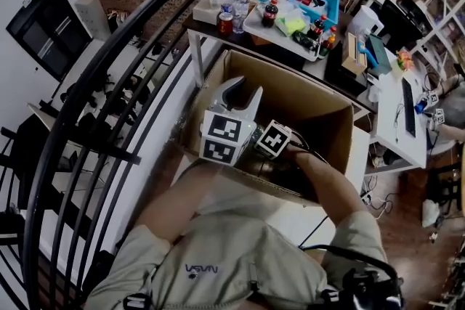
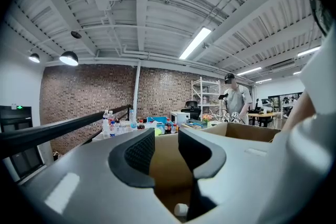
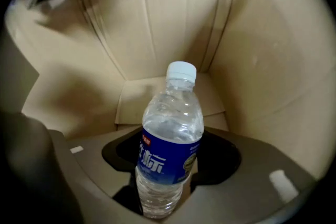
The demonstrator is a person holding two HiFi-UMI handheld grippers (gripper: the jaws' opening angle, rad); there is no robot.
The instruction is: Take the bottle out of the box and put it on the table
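The left gripper (image 1: 243, 92) hovers over the near-left part of the open box (image 1: 320, 94), its fingers (image 2: 137, 153) released with only a narrow gap between them and nothing in it. Through that gap the left gripper view shows brown cardboard and, low down, a small white round bit (image 2: 180, 210), too little of it in sight to name. Beyond the box stands the desk (image 1: 212, 30), crowded with drinks and trays.

Further right, the right gripper (image 3: 170, 165) reaches down into the box. Its fingers (image 3: 223, 157) are clenched on the bottle (image 3: 170, 134), at the lower body where the blue label sits. The bottle is inside the box. Its long axis runs straight up the right gripper view, white cap at the top and pointing away from the camera toward an inner corner of the box. Its base is cut off at the picture's lower edge, so I cannot tell whether it rests on the box floor. In the head view the bottle is hidden behind the right gripper's marker cube and the person's forearm.
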